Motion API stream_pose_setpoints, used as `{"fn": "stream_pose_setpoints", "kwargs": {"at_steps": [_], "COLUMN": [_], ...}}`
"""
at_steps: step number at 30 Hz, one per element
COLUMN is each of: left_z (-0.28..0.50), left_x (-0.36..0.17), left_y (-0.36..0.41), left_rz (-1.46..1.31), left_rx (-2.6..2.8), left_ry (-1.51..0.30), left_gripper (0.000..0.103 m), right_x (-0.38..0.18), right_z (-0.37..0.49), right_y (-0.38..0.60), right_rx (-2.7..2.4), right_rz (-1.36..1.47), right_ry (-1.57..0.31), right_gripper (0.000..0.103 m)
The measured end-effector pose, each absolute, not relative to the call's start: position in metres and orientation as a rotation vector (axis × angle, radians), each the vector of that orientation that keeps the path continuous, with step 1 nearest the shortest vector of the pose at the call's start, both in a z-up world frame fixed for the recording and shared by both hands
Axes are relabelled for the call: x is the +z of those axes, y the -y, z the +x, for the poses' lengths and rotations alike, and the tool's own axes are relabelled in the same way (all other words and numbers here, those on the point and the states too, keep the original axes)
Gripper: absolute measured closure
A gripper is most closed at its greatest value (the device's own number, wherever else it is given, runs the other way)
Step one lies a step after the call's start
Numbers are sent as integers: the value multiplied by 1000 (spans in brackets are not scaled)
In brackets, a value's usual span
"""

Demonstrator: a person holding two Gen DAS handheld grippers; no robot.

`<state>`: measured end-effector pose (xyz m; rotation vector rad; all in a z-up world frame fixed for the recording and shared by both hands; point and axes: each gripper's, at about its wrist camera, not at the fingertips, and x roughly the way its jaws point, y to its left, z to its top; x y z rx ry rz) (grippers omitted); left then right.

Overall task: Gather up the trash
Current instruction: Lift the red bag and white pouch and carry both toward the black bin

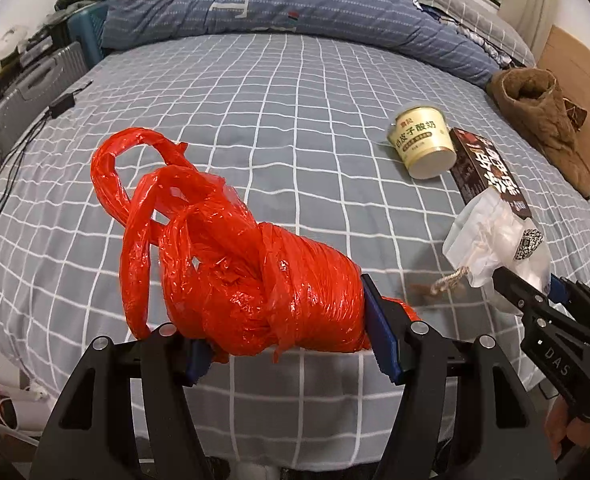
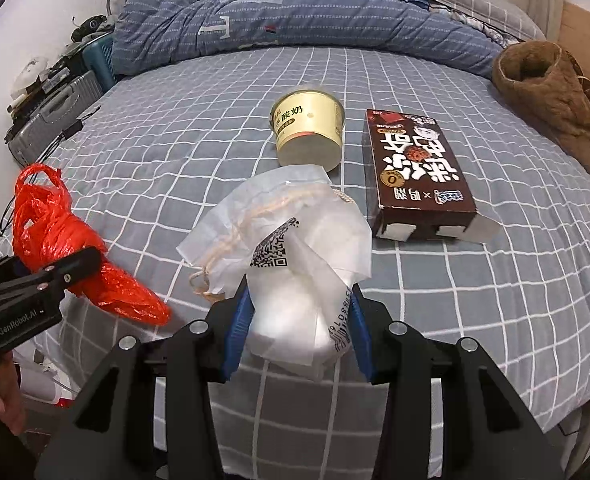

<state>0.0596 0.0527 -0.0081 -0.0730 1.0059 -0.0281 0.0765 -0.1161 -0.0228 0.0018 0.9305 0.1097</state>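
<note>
My left gripper [image 1: 291, 344] is shut on a bunched red plastic bag [image 1: 231, 264], held above the near edge of the bed; it also shows in the right wrist view [image 2: 59, 236]. My right gripper [image 2: 299, 332] is shut on a crumpled white paper bag [image 2: 291, 248] with a QR code and a string handle, seen too in the left wrist view [image 1: 495, 240]. A cream yogurt cup [image 2: 309, 136] lies on its side on the bed. A brown cardboard box [image 2: 415, 176] lies flat to its right.
The bed has a grey checked sheet [image 2: 495, 320]. A blue quilt [image 2: 295, 12] is bunched at the far side. A brown fleece garment [image 2: 555, 100] lies at the right. A grey suitcase [image 1: 27, 96] and clutter stand off the left edge, with a black cable [image 1: 19, 152].
</note>
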Motion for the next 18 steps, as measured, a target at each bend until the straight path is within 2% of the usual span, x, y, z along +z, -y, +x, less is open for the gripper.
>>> {"fn": "stream_pose_setpoints", "kwargs": {"at_steps": [18], "left_z": [6], "left_x": [25], "left_y": [-36], "left_rz": [-49], "left_rx": [-39], "left_ry": [-975], "left_gripper": [41], "right_x": [18], "right_z": [20], "right_y": [125], "right_rx": [97], "right_rz": [12], "right_ry": [-893], "right_gripper": [60]}}
